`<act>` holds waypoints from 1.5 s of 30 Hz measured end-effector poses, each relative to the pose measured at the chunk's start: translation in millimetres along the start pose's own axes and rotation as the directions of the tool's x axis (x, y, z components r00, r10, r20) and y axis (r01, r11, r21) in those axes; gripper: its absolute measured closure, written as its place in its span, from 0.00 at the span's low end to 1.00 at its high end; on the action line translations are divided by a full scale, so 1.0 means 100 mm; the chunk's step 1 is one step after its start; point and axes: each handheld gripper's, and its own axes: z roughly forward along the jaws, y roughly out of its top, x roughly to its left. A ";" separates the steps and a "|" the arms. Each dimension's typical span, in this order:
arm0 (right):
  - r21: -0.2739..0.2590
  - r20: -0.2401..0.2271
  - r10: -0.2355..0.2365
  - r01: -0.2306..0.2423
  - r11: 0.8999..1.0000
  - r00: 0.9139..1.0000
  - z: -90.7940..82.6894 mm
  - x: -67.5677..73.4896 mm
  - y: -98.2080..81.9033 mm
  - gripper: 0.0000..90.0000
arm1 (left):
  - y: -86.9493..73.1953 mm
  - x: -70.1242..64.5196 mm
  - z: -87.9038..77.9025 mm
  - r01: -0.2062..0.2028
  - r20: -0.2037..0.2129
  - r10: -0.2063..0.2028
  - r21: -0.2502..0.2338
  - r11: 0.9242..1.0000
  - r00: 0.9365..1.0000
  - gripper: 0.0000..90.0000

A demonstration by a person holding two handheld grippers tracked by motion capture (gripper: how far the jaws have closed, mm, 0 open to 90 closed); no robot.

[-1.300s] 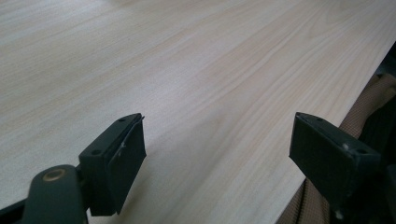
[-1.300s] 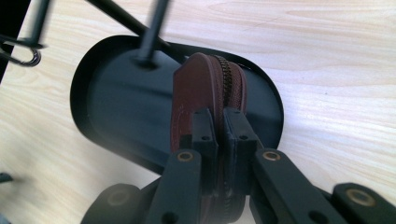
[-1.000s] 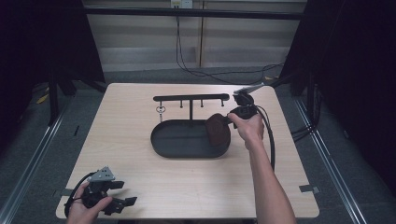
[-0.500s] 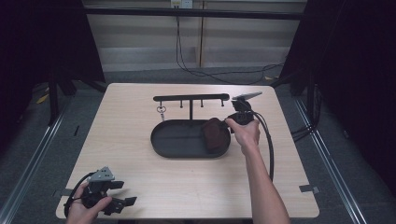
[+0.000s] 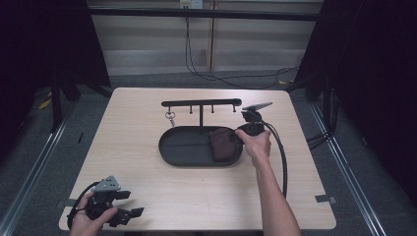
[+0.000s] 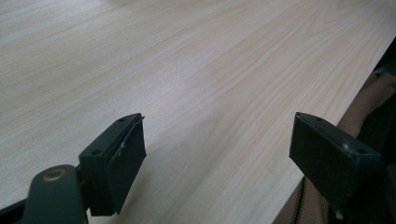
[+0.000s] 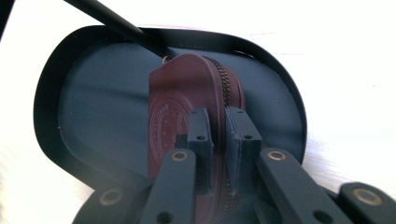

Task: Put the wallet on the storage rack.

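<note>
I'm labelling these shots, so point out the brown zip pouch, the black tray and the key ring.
brown zip pouch (image 7: 180, 100), right gripper view, embossed leather side.
black tray (image 5: 184, 146), high view, bare floor.
key ring (image 5: 170, 117), high view, the ring itself.

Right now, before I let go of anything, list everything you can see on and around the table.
table: one, light wood, centre of the high view
tray: one, black oval, middle of the table
zip pouch: one, dark red-brown, at the tray's right end, between the right gripper's jaws
hook rack: one, black, upright behind the tray
key ring: one, metal, hanging from the rack's left end
cables: dark, on the floor behind the table
left gripper: open, near the table's front left corner
right gripper: shut on the pouch
</note>
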 end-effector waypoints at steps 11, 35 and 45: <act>-0.011 0.009 0.004 -0.004 1.000 1.000 -0.04 -0.07 -0.04 0.73 | 0.00 0.00 0.01 0.001 -0.003 -0.001 0.000 1.000 1.000 0.20; -0.112 -0.001 -0.103 0.102 0.988 0.995 -0.37 0.03 -0.18 0.30 | -0.01 0.02 -0.01 0.024 -0.018 -0.024 -0.023 0.999 1.000 0.20; -0.142 -0.006 -0.129 0.127 0.982 0.992 -0.46 -0.01 -0.40 0.20 | 0.00 0.03 -0.01 0.033 -0.024 -0.033 -0.030 0.999 0.999 0.20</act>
